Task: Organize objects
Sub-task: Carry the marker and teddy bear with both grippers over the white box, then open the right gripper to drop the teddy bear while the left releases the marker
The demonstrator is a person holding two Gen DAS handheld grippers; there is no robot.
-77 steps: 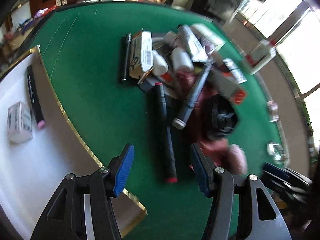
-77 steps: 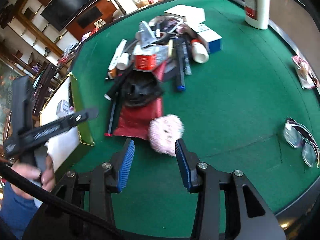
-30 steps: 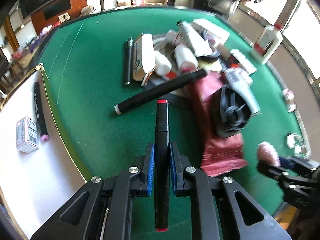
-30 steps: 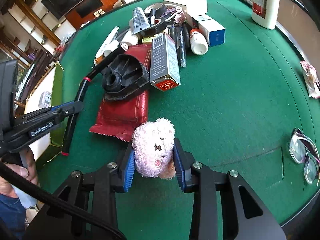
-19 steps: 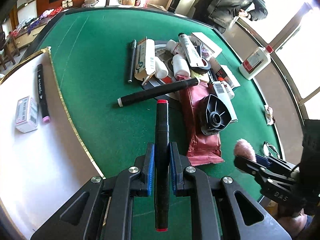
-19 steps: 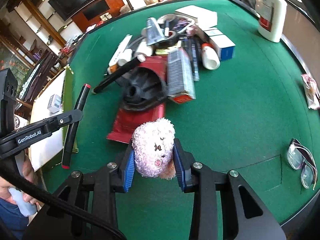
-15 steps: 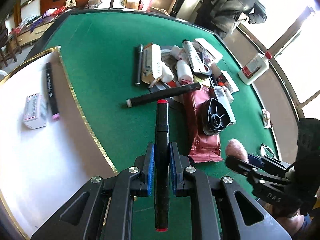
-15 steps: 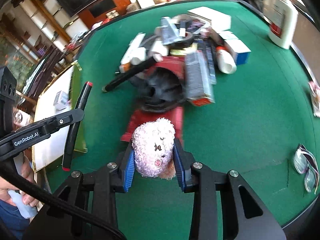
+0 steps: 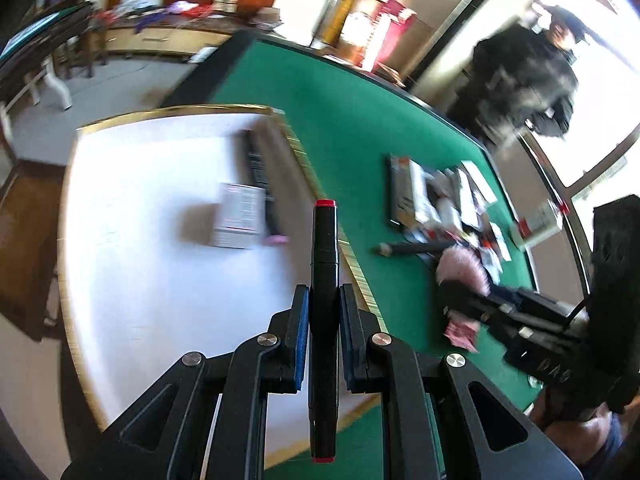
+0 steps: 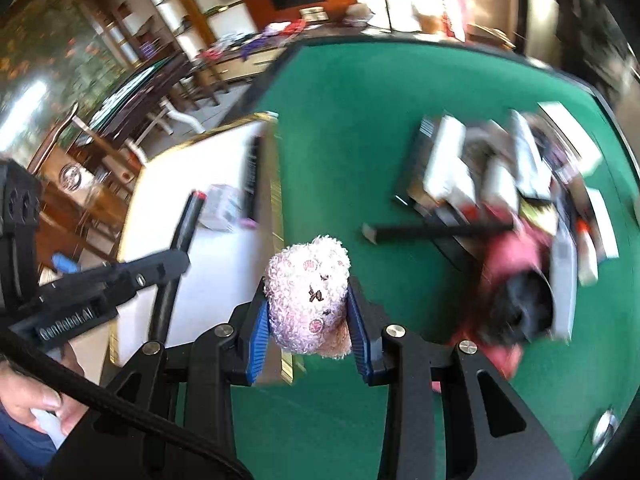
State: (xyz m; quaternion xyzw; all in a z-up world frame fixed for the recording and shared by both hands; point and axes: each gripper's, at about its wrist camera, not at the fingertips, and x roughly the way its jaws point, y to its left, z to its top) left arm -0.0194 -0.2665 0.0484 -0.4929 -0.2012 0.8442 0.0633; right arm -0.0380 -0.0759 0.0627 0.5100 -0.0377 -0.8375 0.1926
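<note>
Green felt table (image 9: 360, 128) w/ blurred clutter pile (image 10: 520, 184) far right; white gold-edged tray (image 9: 160, 280) at left holds a black marker w/ pink tip (image 9: 260, 184) + small white box (image 9: 240, 220); left gripper (image 9: 324, 320) clamped on black red-capped marker (image 9: 325, 264) above tray edge; right gripper (image 10: 308, 312) pinches pink plush toy (image 10: 308, 292) over felt beside tray.

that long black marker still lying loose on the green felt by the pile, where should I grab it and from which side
Grip the loose black marker on its bare stretch near the pale-tipped end, coming from above with the jaws across its width. It lies flat, that end is clear on the green felt, and its other end runs under the pile.
</note>
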